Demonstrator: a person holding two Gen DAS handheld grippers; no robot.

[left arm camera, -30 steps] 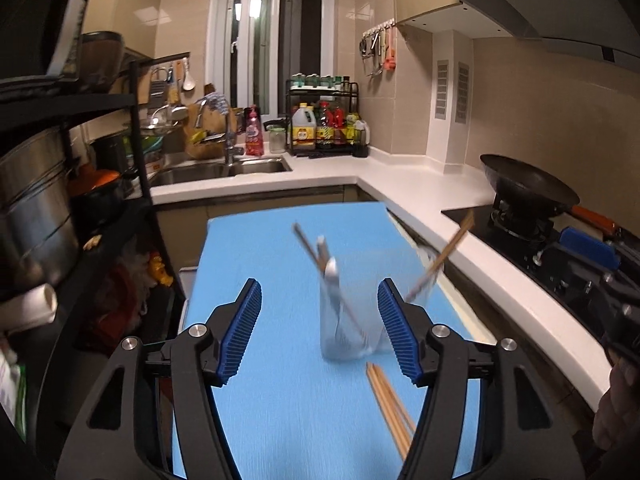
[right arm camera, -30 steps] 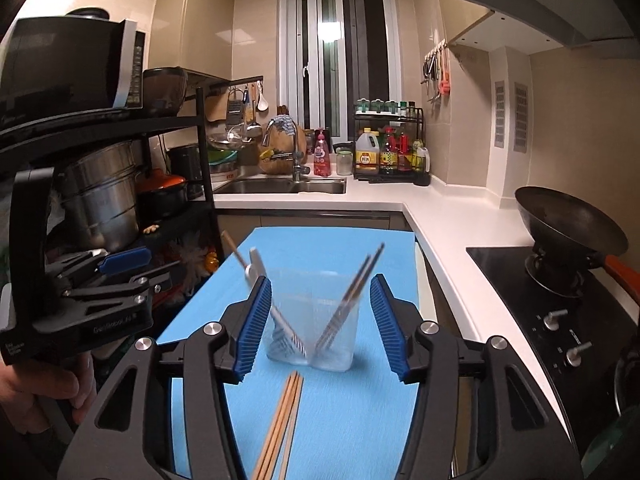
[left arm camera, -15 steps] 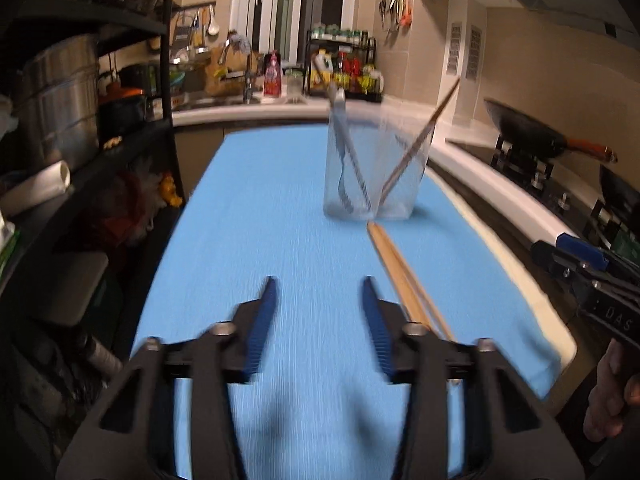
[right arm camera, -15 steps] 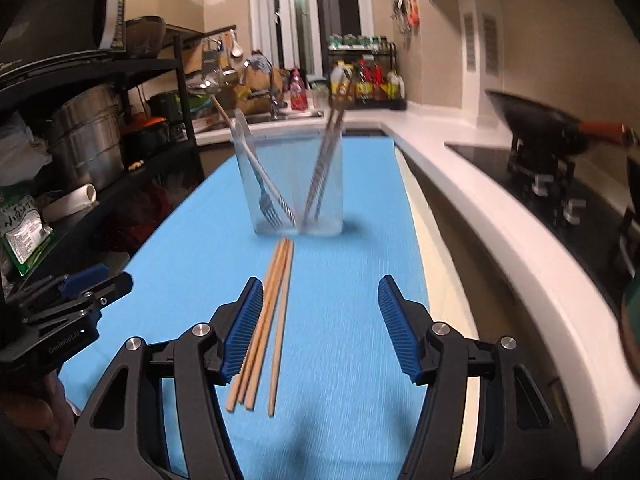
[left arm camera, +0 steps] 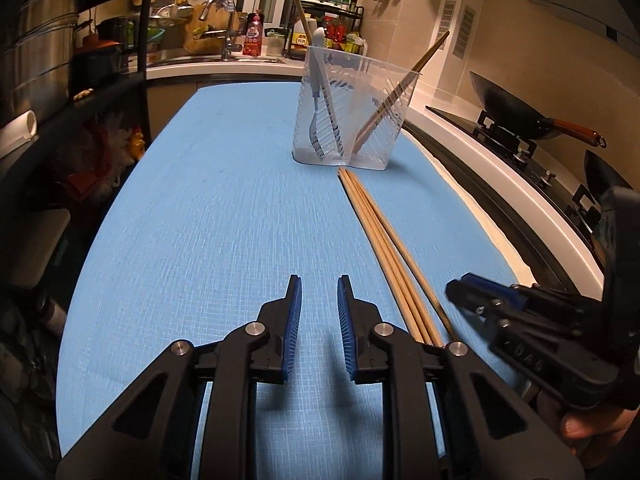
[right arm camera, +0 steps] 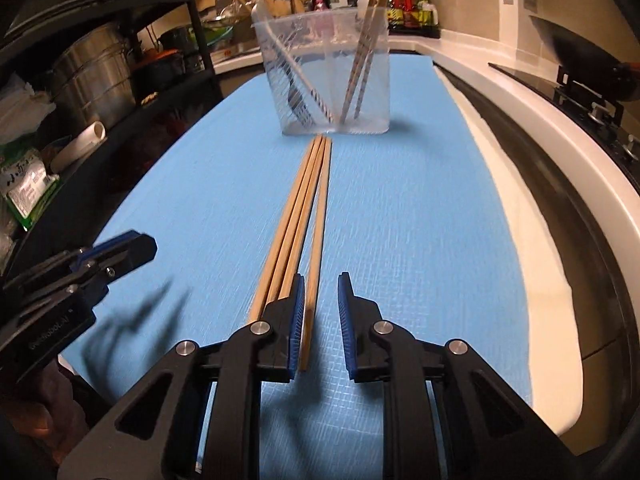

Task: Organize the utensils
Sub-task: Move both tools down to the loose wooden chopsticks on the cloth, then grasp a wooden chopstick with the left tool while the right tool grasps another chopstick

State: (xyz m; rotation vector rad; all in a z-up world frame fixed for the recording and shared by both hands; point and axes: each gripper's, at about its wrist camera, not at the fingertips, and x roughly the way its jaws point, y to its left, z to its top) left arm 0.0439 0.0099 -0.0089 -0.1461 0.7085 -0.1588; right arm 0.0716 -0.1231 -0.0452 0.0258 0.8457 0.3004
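A clear plastic utensil holder [left arm camera: 352, 112] [right arm camera: 326, 76] stands on the blue mat [left arm camera: 224, 208] [right arm camera: 420, 220]. A fork [left arm camera: 320, 136] and chopsticks [left arm camera: 394, 100] lean inside it. Several wooden chopsticks [left arm camera: 384, 248] [right arm camera: 300, 216] lie on the mat in front of it. My left gripper [left arm camera: 319, 286] hovers low over bare mat, left of the chopsticks, jaws narrowly open and empty. My right gripper [right arm camera: 321, 284] is low at the chopsticks' near ends; one chopstick lies between its narrowly open jaws, against the left pad.
A black shelf rack with steel pots [left arm camera: 40, 52] [right arm camera: 92, 76] stands left of the mat. A white counter edge [right arm camera: 560, 168] and stove with a wok [left arm camera: 516, 112] lie to the right. A sink [left arm camera: 224, 56] and bottle rack are behind.
Both grippers have dropped down low over the mat and pulled back from the holder. Both have narrowed their jaws. The right gripper now straddles one chopstick's near end.
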